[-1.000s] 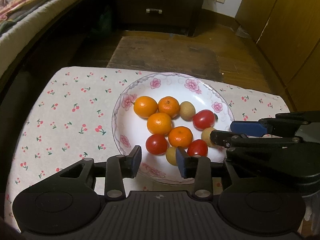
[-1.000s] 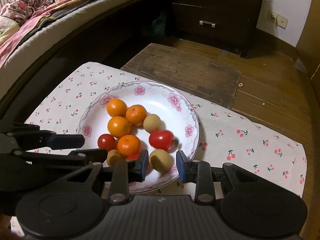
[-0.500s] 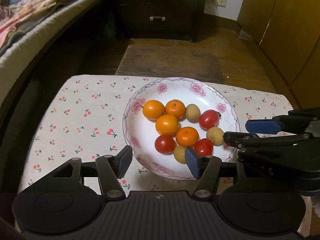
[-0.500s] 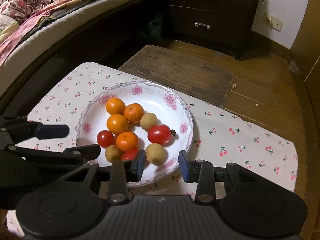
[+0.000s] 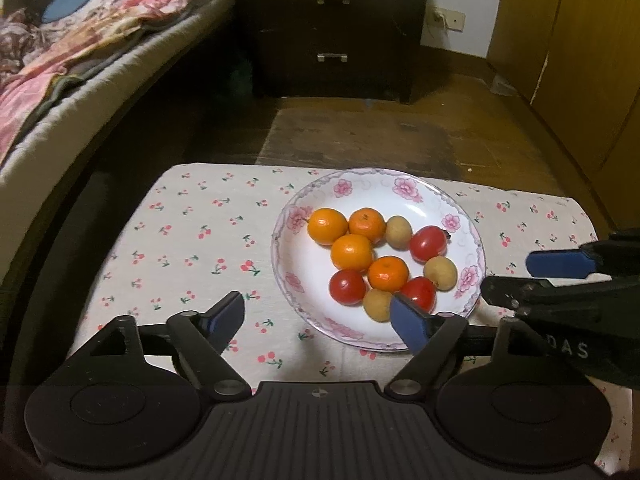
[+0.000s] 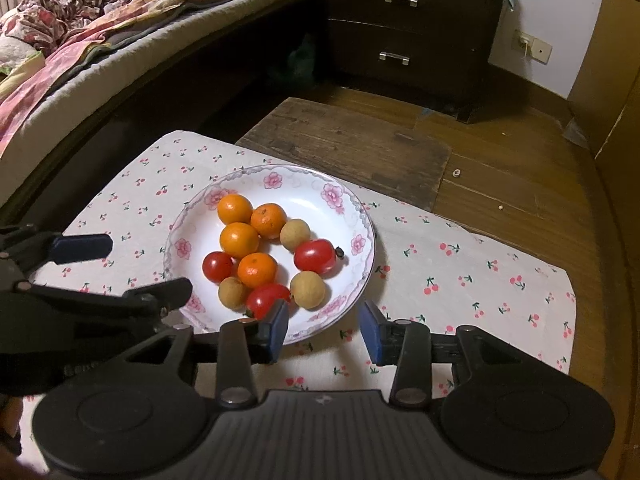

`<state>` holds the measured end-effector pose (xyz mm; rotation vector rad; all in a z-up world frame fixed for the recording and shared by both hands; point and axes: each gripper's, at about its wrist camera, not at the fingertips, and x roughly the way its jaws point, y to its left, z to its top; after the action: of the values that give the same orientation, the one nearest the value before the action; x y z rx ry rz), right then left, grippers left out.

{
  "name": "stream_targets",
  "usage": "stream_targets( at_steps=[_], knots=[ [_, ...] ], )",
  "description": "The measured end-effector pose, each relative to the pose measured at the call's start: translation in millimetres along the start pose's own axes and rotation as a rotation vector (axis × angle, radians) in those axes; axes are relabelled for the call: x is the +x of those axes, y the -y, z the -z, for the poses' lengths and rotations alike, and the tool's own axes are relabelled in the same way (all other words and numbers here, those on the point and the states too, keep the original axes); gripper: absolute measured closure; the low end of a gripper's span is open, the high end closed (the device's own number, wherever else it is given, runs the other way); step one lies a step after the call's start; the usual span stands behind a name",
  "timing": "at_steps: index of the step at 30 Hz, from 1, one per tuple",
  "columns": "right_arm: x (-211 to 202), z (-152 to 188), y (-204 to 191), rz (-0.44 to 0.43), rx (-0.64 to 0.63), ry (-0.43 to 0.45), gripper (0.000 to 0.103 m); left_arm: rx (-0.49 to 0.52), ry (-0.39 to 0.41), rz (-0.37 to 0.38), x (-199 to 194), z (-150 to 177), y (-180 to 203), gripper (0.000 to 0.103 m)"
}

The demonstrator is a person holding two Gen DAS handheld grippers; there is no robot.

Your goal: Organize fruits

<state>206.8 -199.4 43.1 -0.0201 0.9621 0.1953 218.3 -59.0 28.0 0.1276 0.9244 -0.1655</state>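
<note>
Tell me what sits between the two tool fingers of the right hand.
Nothing is held: in the right wrist view the opening right tool frames only the plate rim and cherry-print cloth.

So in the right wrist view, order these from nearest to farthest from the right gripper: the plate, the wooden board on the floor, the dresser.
From the right gripper, jaws opening and empty:
1. Plate, just ahead.
2. Wooden board, on the floor beyond the cloth.
3. Dresser, at the back wall.

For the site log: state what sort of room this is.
Most likely a bedroom in a home: a bed with rumpled floral bedding, a dark wooden two-drawer nightstand, and a low table under a cherry-print white cloth.
</note>
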Motion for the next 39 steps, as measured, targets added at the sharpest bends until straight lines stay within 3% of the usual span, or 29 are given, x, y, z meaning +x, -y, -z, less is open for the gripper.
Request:
stream_targets(
  at_steps=[15,17,21,39],
  knots=[
    [-15.6,14.7,-7.1,-0.007,0.018,0.006,0.061,-0.010,0.026,-0.039,-14.7,14.5,-4.4,0.009],
    [-18.7,17.9,-8.1,-0.010,0.023,0.006,0.061,-0.002,0.022,-0.068,-15.4,19.5,-3.2,0.000],
    [-24.4,26.6,-10.2,-0.002,0.024,-0.001,0.061,0.041,0.022,-0.127,-19.9,29.4,1.3,0.000],
    [-51.0,82.2,-29.0,0.000,0.073,-0.044,0.061,-0.008,-0.016,-0.077,-48.5,81.4,-0.4,0.000]
  ],
)
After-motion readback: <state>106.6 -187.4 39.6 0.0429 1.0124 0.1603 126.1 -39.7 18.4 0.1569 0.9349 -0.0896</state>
